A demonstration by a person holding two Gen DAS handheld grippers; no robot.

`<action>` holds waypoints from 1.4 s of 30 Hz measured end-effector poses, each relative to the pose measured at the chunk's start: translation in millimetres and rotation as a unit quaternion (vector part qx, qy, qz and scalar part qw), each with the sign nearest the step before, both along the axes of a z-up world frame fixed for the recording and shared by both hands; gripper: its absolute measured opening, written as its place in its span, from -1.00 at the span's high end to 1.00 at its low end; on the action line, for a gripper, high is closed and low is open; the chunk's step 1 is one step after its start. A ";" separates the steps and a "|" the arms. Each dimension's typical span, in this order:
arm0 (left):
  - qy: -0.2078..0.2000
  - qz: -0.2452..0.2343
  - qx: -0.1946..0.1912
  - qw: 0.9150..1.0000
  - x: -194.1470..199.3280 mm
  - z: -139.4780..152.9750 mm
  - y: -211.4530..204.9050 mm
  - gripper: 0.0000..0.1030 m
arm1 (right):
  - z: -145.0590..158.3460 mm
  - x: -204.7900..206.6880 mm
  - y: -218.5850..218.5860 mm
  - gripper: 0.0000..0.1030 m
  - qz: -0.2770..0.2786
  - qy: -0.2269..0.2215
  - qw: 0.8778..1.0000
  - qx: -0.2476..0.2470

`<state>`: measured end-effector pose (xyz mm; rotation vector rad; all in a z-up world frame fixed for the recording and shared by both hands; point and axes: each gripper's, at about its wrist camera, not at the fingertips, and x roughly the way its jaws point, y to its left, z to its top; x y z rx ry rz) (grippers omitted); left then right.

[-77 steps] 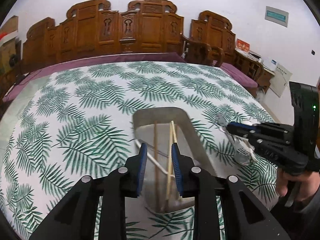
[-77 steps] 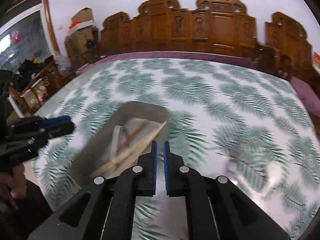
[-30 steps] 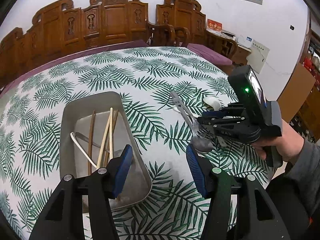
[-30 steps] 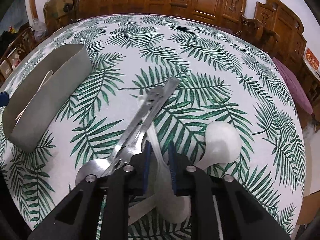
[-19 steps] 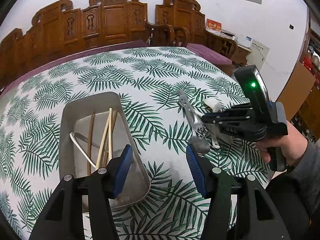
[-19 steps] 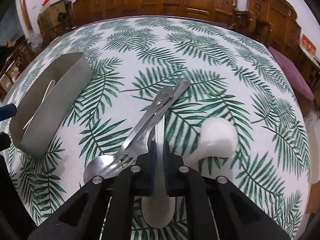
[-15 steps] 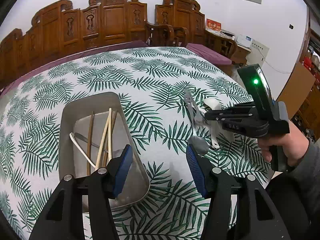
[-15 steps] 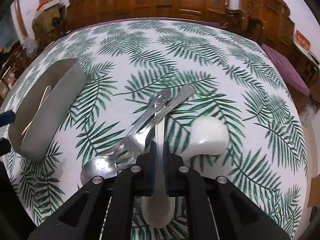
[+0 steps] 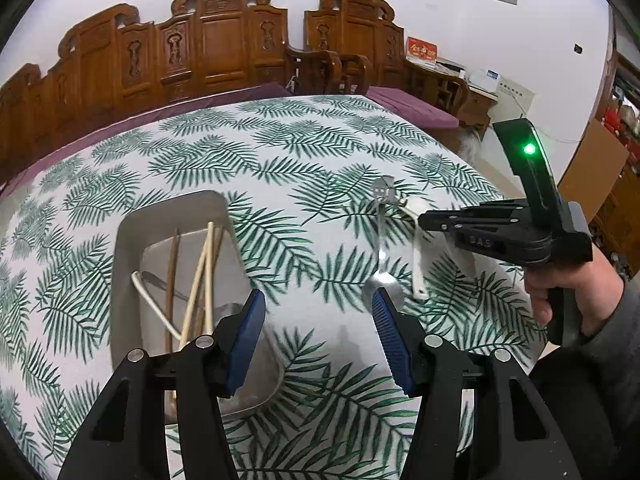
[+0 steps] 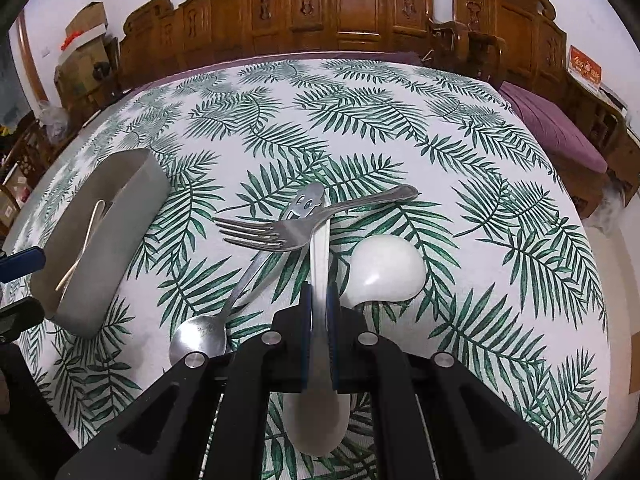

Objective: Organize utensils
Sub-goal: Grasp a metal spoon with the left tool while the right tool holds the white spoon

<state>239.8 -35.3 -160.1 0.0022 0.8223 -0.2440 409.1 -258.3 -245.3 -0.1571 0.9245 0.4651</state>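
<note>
My right gripper [image 10: 318, 304] is shut on the handle of a white spoon [image 10: 314, 420], whose bowl hangs below the fingers. A metal fork [image 10: 280, 234] lies across the tip of that handle, tines to the left. Beneath it on the cloth lies a metal spoon [image 10: 198, 340] with a smiley cut-out handle. A second white spoon [image 10: 386, 274] rests just right of the gripper. My left gripper [image 9: 318, 332] hangs open with nothing between its fingers, at the near end of the grey tray [image 9: 128, 240]. Chopsticks [image 9: 200, 280] lie in the tray.
A leaf-print cloth [image 10: 500, 240] covers the round table. Carved wooden chairs [image 10: 360, 4] ring its far side. A person's hand [image 9: 568, 292] holds the right gripper [image 9: 424, 220] at the table's right edge. Cardboard boxes [image 10: 84, 44] stand at the far left.
My right gripper has risen a little and rolled with the white spoon in it. The fork has swung round on the spoon's handle. The left gripper has stayed put.
</note>
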 end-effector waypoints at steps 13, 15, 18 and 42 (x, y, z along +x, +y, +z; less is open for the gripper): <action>0.047 -0.044 0.016 0.998 51.4 -22.6 -53.6 0.18 | -4.6 6.9 -7.8 0.84 0.006 0.008 1.000 0.024; 0.056 -0.051 0.021 0.997 62.4 -30.9 -61.5 0.27 | -4.3 8.9 -10.3 0.84 0.005 0.010 0.999 0.032; 0.074 -0.058 0.025 0.995 78.8 -45.1 -72.1 0.45 | -3.4 9.5 -12.3 0.83 0.005 0.010 0.999 0.039; 0.106 -0.023 0.040 0.993 101.0 -65.2 -64.5 0.90 | 1.4 3.7 -7.4 0.83 0.021 0.010 0.998 0.064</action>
